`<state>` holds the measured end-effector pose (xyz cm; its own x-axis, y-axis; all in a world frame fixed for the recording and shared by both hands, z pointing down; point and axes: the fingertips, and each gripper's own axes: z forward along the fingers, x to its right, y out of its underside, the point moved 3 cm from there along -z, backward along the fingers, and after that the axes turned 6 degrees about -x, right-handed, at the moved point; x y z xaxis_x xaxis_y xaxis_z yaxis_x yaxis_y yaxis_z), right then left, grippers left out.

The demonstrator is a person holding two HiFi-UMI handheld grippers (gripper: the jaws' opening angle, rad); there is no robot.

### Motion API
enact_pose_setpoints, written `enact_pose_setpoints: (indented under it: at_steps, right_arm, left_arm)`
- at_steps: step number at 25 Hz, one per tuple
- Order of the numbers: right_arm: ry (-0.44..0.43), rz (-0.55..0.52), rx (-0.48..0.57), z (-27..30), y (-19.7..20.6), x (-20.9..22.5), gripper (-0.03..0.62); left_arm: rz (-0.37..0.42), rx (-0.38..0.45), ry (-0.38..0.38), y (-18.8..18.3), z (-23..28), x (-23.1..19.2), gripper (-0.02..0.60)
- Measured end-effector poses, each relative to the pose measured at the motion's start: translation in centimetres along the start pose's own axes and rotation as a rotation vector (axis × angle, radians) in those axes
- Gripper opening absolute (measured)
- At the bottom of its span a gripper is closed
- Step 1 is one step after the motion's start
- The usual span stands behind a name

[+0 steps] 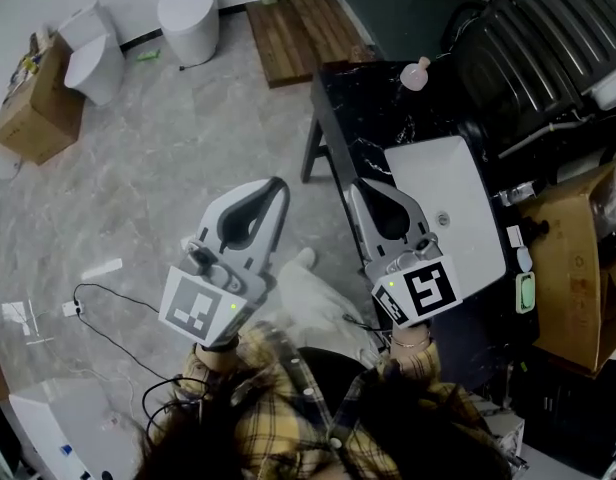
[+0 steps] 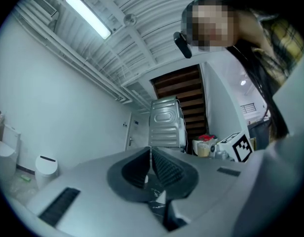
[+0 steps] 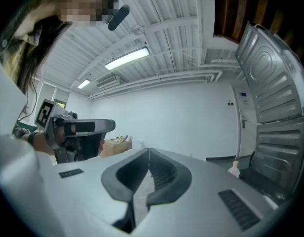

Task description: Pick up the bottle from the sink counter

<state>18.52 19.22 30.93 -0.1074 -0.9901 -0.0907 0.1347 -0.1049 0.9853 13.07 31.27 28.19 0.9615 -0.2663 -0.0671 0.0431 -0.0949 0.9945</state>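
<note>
While one bottle (image 1: 415, 73) stands on the counter (image 1: 360, 113), left tongs (image 1: 280, 183) and right tongs (image 1: 355, 186) are closed, empty

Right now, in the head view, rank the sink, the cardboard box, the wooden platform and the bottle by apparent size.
1. The sink, largest, though nearest the camera.
2. The cardboard box and wooden platform look about alike, so they are unranked.
3. The bottle, clearly smallest.

Held out front, side by side and apart: left gripper (image 1: 280, 184), right gripper (image 1: 354, 188). Both pointed away from body, about level (left nose a touch higher). Jaws of each closed tip to tip, nothing gripped between.
</note>
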Motion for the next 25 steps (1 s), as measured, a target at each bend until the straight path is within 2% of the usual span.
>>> enact_pose_setpoints:
  at_steps: [7,16,25]
  right_arm:
    - [0.002,0.017,-0.006,6.2,-1.0,5.3,0.016]
    - [0.017,0.021,0.004,11.4,-2.2,10.9,0.017]
    - [0.076,0.031,-0.008,12.1,-2.0,13.9,0.017]
  left_arm:
    - [0.008,-0.014,0.023,-0.9,6.9,-5.0,0.026]
    - [0.019,-0.017,0.057,-1.7,14.1,-9.5,0.026]
    - [0.014,-0.014,0.124,-1.5,18.5,-10.5,0.026]
